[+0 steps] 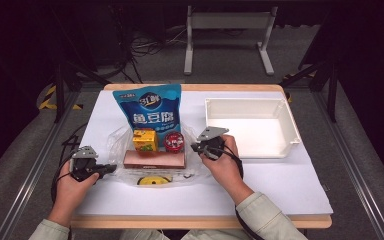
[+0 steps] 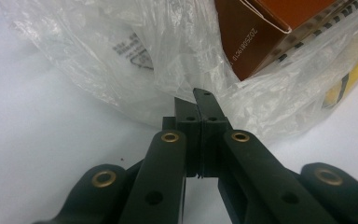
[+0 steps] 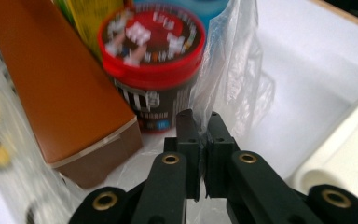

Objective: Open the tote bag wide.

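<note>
A clear plastic bag lies on the white table and holds a blue snack pouch, a yellow carton, a red-lidded tub, a long brown box and a yellow item. My left gripper is at the bag's left edge. In the left gripper view its jaws are together, pinching the bag's film beside the brown box. My right gripper is at the bag's right edge, shut on the film next to the tub.
A white rectangular tray stands to the right of the bag, close behind my right hand. The table's wooden front edge runs below my forearms. A metal stand is on the floor beyond the table.
</note>
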Motion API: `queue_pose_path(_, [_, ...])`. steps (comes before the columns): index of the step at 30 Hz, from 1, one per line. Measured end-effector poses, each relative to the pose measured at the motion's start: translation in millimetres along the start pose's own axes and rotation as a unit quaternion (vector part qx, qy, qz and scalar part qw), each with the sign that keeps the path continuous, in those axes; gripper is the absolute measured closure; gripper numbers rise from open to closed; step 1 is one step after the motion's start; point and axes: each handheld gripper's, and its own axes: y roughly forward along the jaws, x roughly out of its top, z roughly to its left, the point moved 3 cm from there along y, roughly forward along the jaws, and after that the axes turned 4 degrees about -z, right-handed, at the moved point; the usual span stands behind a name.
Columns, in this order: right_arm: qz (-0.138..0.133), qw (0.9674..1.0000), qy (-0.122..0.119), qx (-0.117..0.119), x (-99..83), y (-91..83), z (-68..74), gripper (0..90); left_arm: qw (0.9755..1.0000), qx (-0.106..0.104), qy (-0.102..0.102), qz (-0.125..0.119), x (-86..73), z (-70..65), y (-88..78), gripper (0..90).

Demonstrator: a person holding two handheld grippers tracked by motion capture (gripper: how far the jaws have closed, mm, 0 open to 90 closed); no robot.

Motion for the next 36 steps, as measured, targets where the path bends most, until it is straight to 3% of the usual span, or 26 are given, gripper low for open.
queue_pose_path(4, [0.029,0.9992,-0.027,-0.005,-8.1,10.2,6.2,87.9,1.0000,-0.001,-0.002,-0.001,-0.4,0.1,1.5,89.4])
queue_pose_path(8, [0.046,0.9986,-0.026,0.000,-16.8,20.8,9.6,87.5,1.0000,-0.001,0.000,0.002,-1.0,-0.2,3.4,89.5])
queue_pose_path(14, [0.040,0.9989,-0.014,0.019,-23.0,29.7,12.2,87.2,1.0000,-0.001,-0.002,-0.001,-1.5,0.7,4.4,89.4])
queue_pose_path(20, [0.029,0.9991,-0.004,0.030,-21.3,34.8,13.4,85.9,0.9999,-0.007,0.014,-0.001,0.1,-3.8,7.7,88.2])
queue_pose_path(23, [0.025,0.9992,0.003,0.030,-22.0,33.1,11.2,77.8,0.9999,0.000,0.008,-0.012,-0.1,-1.8,4.8,74.0])
queue_pose_path(24, [0.021,0.9993,0.005,0.031,-22.1,31.6,10.4,75.2,0.9998,-0.001,0.004,-0.018,0.0,-1.5,2.0,73.2])
queue_pose_path(28, [0.006,0.9995,0.007,0.031,-21.3,24.2,6.9,66.1,0.9991,0.007,0.011,-0.041,4.0,-3.5,-5.9,58.1])
queue_pose_path(31, [-0.002,0.9991,0.014,0.039,-18.9,16.8,6.1,59.6,0.9977,0.004,0.024,-0.064,8.8,-10.1,-14.4,54.7])
queue_pose_path(34, [-0.015,0.9996,0.001,0.024,-13.7,9.2,6.9,47.5,0.9955,0.011,0.037,-0.087,12.2,-17.9,-23.3,52.6])
queue_pose_path(36, [-0.022,0.9996,0.001,0.020,-12.0,6.8,6.0,45.3,0.9945,0.014,0.045,-0.094,13.6,-20.5,-27.3,52.1])
